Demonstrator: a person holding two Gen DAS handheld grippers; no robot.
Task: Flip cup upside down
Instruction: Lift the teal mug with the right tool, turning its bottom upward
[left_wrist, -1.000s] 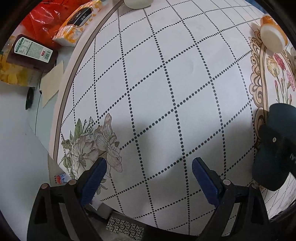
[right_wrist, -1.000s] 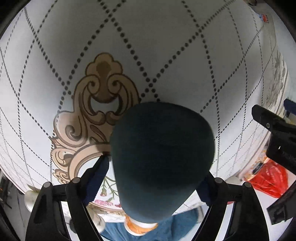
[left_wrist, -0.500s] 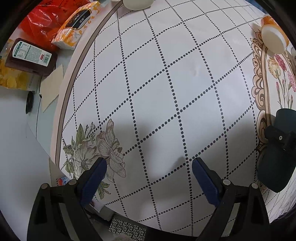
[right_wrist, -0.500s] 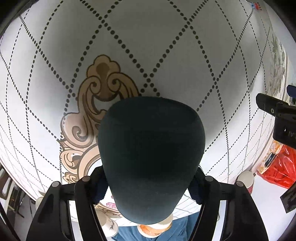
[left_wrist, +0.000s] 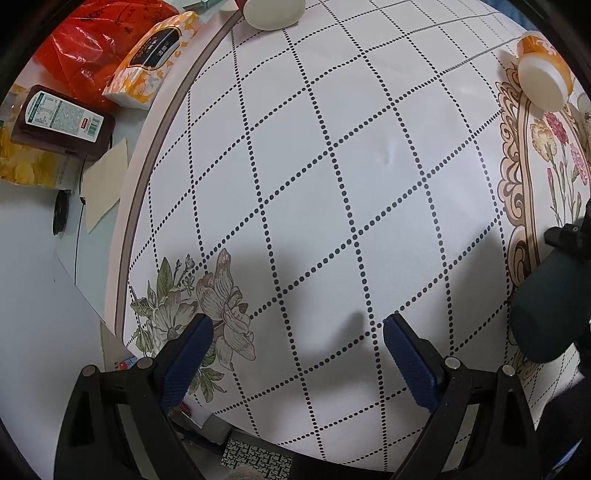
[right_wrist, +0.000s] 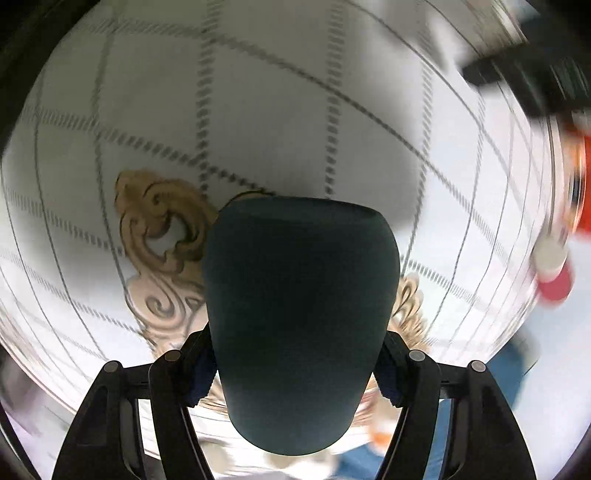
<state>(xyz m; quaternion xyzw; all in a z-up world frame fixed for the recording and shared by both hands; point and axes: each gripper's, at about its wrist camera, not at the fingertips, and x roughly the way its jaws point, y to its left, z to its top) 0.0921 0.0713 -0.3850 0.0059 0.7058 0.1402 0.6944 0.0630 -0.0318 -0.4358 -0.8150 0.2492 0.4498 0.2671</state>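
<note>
A dark teal cup (right_wrist: 301, 317) fills the middle of the right wrist view, held between the blue pads of my right gripper (right_wrist: 295, 365), which is shut on its sides above the table. Its wide end points away from the camera, and the background is motion-blurred. In the left wrist view the same cup (left_wrist: 550, 310) hangs at the right edge, tilted, above the tablecloth. My left gripper (left_wrist: 295, 343) is open and empty over the white dotted cloth near the flower print.
A round table (left_wrist: 332, 166) carries a white diamond-dotted cloth. An orange cup (left_wrist: 543, 74) stands at the far right and a white cup (left_wrist: 273, 14) at the far edge. A tissue pack (left_wrist: 151, 59), red bag (left_wrist: 85, 44) and dark bottle (left_wrist: 61, 122) lie off the table's left edge.
My right gripper has turned with the cup, so the cup now shows side-on instead of end-on. In the left wrist view the cup has shifted right and lower. My left gripper has barely moved.
</note>
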